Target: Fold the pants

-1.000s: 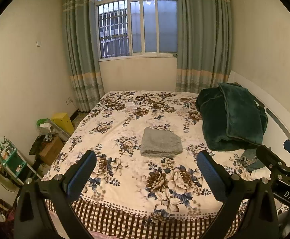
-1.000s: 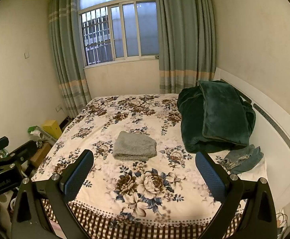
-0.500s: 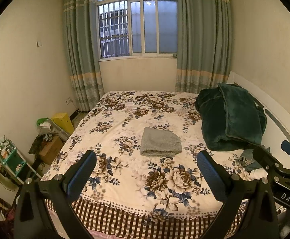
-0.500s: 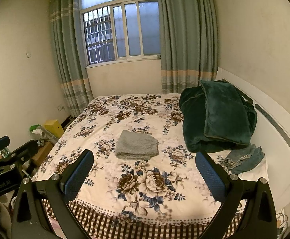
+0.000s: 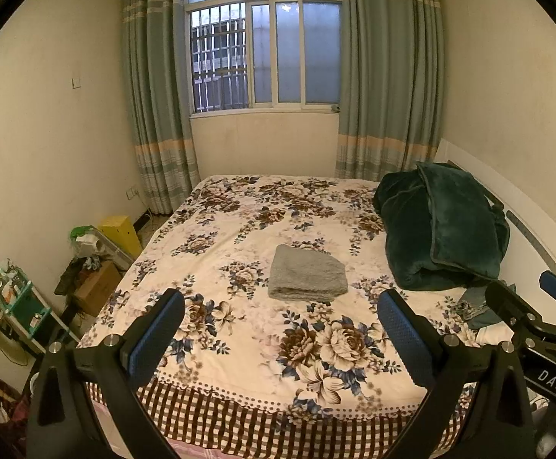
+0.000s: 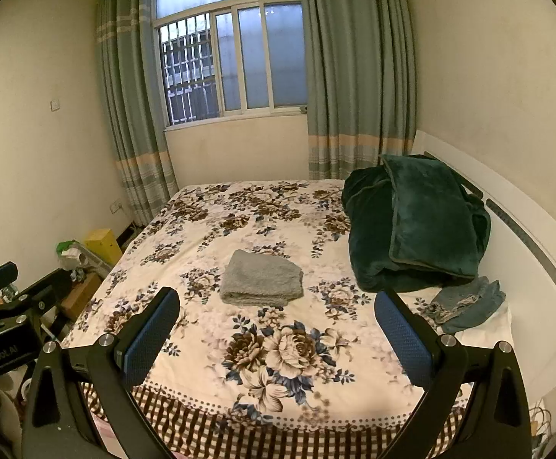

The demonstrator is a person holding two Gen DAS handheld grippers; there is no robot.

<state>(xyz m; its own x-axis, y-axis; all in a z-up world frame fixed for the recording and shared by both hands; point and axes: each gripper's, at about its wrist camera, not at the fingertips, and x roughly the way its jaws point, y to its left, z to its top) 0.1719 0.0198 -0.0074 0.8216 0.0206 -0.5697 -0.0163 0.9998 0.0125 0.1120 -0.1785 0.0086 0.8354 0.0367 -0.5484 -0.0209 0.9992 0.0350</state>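
Note:
Grey pants [image 5: 307, 273] lie folded into a neat rectangle in the middle of the floral bed [image 5: 239, 344]; they also show in the right wrist view [image 6: 261, 278]. My left gripper [image 5: 278, 329] is open and empty, held above the foot of the bed, well short of the pants. My right gripper [image 6: 274, 325] is open and empty at about the same distance. The right gripper shows at the right edge of the left wrist view [image 5: 542, 329], and the left gripper at the left edge of the right wrist view [image 6: 6, 313].
A dark green blanket [image 6: 415, 229] is heaped at the bed's right side by the white headboard [image 6: 526, 237]. A crumpled blue denim garment [image 6: 465, 304] lies in front of it. Boxes and clutter [image 5: 98, 256] stand on the floor left of the bed.
Both views have shifted slightly; the grippers drifted a little, staying open and away from the pants. The pants have not moved.

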